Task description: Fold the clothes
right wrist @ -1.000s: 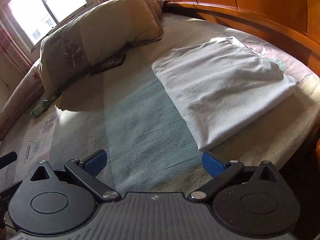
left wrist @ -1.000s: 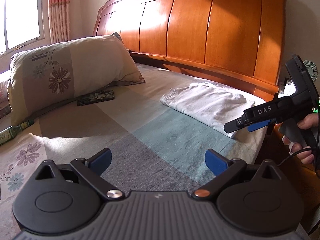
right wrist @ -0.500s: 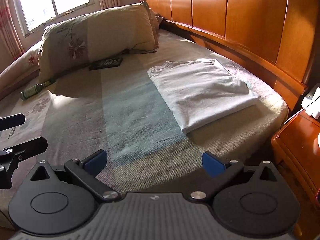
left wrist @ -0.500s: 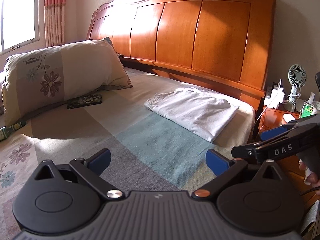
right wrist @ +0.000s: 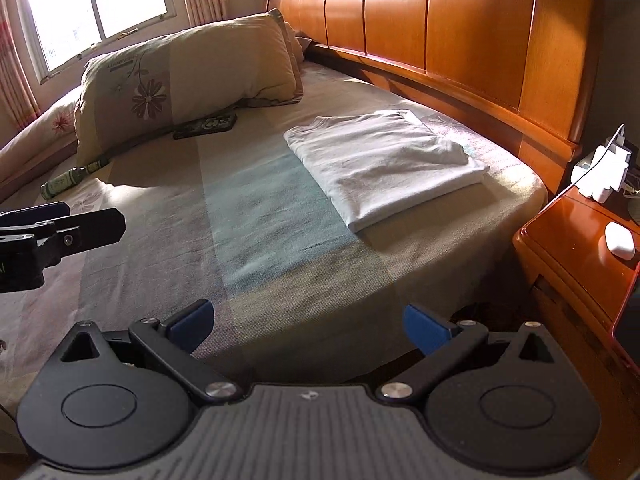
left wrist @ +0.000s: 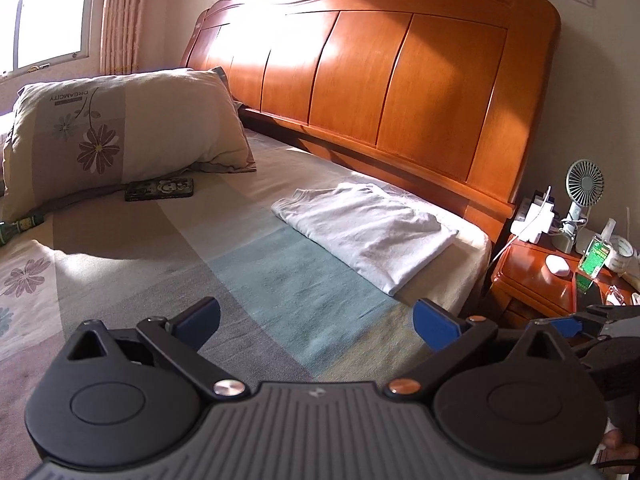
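A white garment (left wrist: 366, 230) lies folded into a neat rectangle on the bed (left wrist: 248, 264), near the headboard and the right edge; it also shows in the right wrist view (right wrist: 384, 160). My left gripper (left wrist: 316, 320) hovers open well back from it, over the striped cover, with nothing between its blue pads. My right gripper (right wrist: 308, 322) is open too, held off the bed's near corner, empty. The other gripper's fingers (right wrist: 80, 228) poke in at the left of the right wrist view.
A flowered pillow (left wrist: 120, 136) leans near the wooden headboard (left wrist: 380, 92), with a dark phone-sized case (left wrist: 160, 189) and a green bottle (left wrist: 20, 228) beside it. A wooden nightstand (left wrist: 540, 284) at the right carries a small fan (left wrist: 584, 188), chargers and bottles.
Both grippers have pulled back and away from the folded garment, which now lies farther off. The right gripper has dropped out toward the bed's corner. The garment has not moved.
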